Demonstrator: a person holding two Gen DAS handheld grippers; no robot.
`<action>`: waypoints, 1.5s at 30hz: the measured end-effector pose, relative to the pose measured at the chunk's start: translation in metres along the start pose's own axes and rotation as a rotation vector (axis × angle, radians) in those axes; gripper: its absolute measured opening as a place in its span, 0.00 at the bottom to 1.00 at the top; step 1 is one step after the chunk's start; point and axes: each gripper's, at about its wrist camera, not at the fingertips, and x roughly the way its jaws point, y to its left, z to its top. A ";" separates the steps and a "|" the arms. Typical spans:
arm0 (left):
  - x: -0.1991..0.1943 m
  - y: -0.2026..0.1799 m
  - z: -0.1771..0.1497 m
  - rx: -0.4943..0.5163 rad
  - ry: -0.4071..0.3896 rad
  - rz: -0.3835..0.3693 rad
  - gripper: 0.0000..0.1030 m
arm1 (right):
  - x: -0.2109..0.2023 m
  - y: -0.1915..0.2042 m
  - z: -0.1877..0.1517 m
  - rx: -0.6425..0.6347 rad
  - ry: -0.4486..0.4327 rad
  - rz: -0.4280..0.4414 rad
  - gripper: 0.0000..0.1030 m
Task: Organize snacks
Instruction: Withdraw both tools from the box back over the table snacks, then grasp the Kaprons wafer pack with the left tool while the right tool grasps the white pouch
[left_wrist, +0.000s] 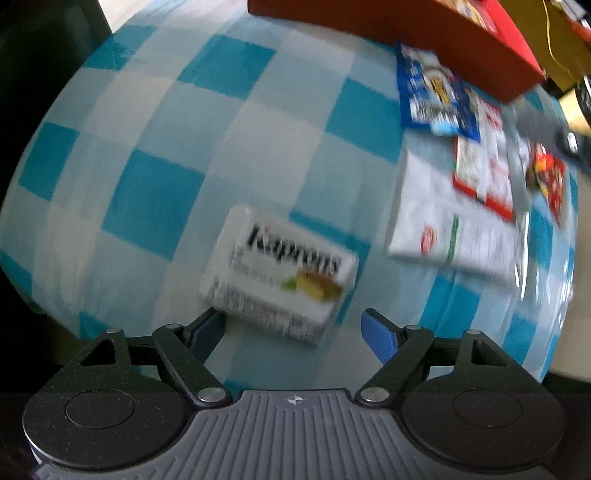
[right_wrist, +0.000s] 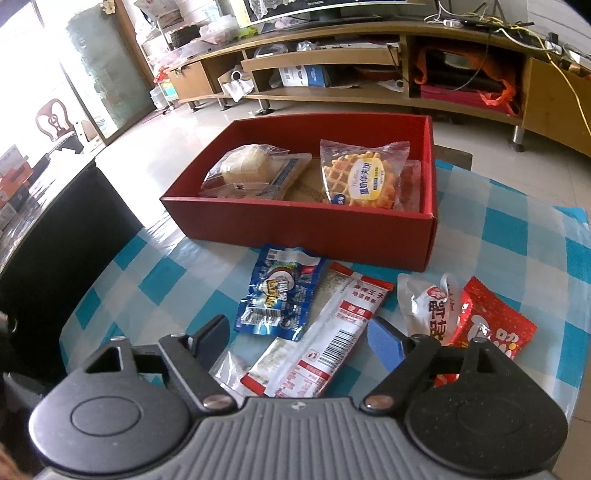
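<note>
Left gripper (left_wrist: 293, 330) spread wide, holding nothing; white packet (left_wrist: 279, 275) lies on the checked tablecloth (left_wrist: 147, 155) just ahead of its fingertips, slightly toward the left finger, well apart from the red box (left_wrist: 406, 33) at the far edge; view is smeared, so I'd guess the packet's long axis runs slantwise across the gap, not along it. Right gripper (right_wrist: 299, 332) also wide open and empty; long red-and-white packet (right_wrist: 321, 339) lies between its fingers, long axis pointing roughly toward the red box (right_wrist: 303, 225); blue packet (right_wrist: 280, 295) sits nearer the box on the left-finger side, white pouch (right_wrist: 430, 306) and red pouch (right_wrist: 495, 328) off to the right-finger side. Waffle packet (right_wrist: 364, 177) and bun packet (right_wrist: 245, 168) already in the box. Left is nearer the white packet; right nearer the pile.
</note>
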 end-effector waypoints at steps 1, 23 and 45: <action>0.000 0.000 0.005 -0.010 -0.006 0.005 0.84 | 0.000 -0.001 0.000 0.002 0.001 -0.001 0.79; -0.004 -0.026 0.024 0.005 -0.106 0.132 0.75 | 0.015 -0.003 -0.014 -0.041 0.099 0.015 0.79; -0.009 -0.025 0.017 0.048 -0.140 0.110 0.70 | 0.024 0.031 -0.059 -0.123 0.207 0.048 0.87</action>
